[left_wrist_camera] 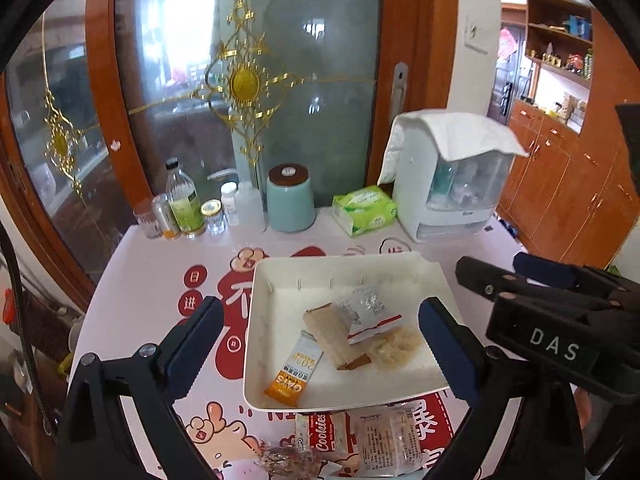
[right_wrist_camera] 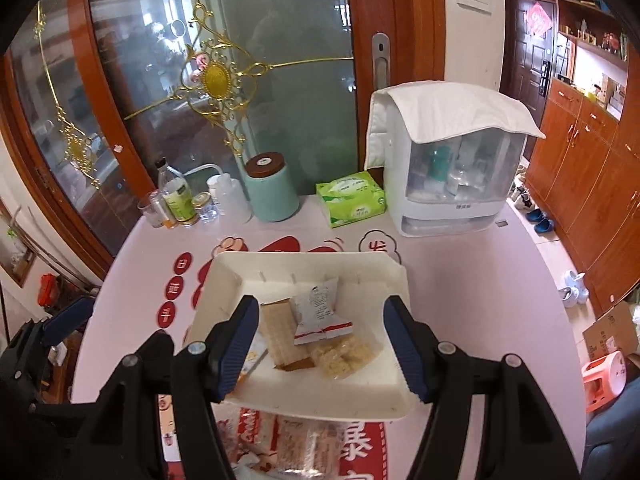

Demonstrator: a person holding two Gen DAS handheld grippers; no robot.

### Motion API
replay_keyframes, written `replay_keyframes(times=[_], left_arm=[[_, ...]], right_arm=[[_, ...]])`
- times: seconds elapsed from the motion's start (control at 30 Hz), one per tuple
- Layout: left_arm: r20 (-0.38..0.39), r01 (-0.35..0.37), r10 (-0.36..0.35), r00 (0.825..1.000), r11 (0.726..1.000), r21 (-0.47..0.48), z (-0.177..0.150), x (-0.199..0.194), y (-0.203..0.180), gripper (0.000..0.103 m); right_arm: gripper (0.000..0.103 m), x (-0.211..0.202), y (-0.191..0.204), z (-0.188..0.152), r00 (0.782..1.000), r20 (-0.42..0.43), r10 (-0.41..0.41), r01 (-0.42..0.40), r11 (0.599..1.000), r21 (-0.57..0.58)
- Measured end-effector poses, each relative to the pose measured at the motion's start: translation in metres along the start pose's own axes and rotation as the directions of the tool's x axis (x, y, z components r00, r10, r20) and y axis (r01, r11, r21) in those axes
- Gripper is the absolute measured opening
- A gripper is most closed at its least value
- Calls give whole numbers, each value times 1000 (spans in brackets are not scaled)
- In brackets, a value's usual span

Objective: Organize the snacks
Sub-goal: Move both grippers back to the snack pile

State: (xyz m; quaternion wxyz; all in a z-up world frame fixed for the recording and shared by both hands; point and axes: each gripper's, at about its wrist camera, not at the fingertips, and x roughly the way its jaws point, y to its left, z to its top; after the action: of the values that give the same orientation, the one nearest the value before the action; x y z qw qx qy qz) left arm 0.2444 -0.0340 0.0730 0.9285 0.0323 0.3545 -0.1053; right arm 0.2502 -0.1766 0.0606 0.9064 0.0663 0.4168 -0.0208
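A white tray (left_wrist_camera: 280, 276) sits on the table and holds an orange oat bar (left_wrist_camera: 294, 370), a beige wafer pack (left_wrist_camera: 330, 334), a white sachet (left_wrist_camera: 366, 310) and a clear bag of puffed bits (left_wrist_camera: 394, 346). The tray (right_wrist_camera: 224, 270) with the wafer pack (right_wrist_camera: 282, 332), sachet (right_wrist_camera: 318, 310) and puffed bits (right_wrist_camera: 344, 354) also shows in the right wrist view. In front of the tray lie a red Cookies pack (left_wrist_camera: 326, 434), a clear cracker pack (left_wrist_camera: 388, 440) and a dark wrapped snack (left_wrist_camera: 288, 460). My left gripper (left_wrist_camera: 320, 350) is open and empty above the tray's near half. My right gripper (right_wrist_camera: 318, 350) is open and empty over the tray.
At the table's back stand bottles and jars (left_wrist_camera: 184, 204), a teal canister (left_wrist_camera: 290, 198), a green tissue pack (left_wrist_camera: 364, 210) and a white covered dispenser box (left_wrist_camera: 448, 178). A glass door with gold trim is behind. Wooden cabinets (right_wrist_camera: 592, 184) line the right.
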Motion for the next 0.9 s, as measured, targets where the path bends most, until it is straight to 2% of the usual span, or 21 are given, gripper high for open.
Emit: replay_keyframes(times=[0.37,0.5,0.67,0.9], left_arm=[[18,45,-46,999,999,30,-13,-54,6,97],[30,36,-37,999,999,39,-23,-72,14,97],[20,47,-47,999,999,13,-42,-90,28,97],[11,67,-67,998,997,-25,-69,-111,46,100]], right_arm=[[67,-47,13,-18,998,53,36,-37,999,14],[67,-65,21,-30,995,71,64,-64,998,0],[67,-86,29,-47,990,103,98,-96,995,-27],[71,-109,36,-72,984,83,159,-155,986,-60]])
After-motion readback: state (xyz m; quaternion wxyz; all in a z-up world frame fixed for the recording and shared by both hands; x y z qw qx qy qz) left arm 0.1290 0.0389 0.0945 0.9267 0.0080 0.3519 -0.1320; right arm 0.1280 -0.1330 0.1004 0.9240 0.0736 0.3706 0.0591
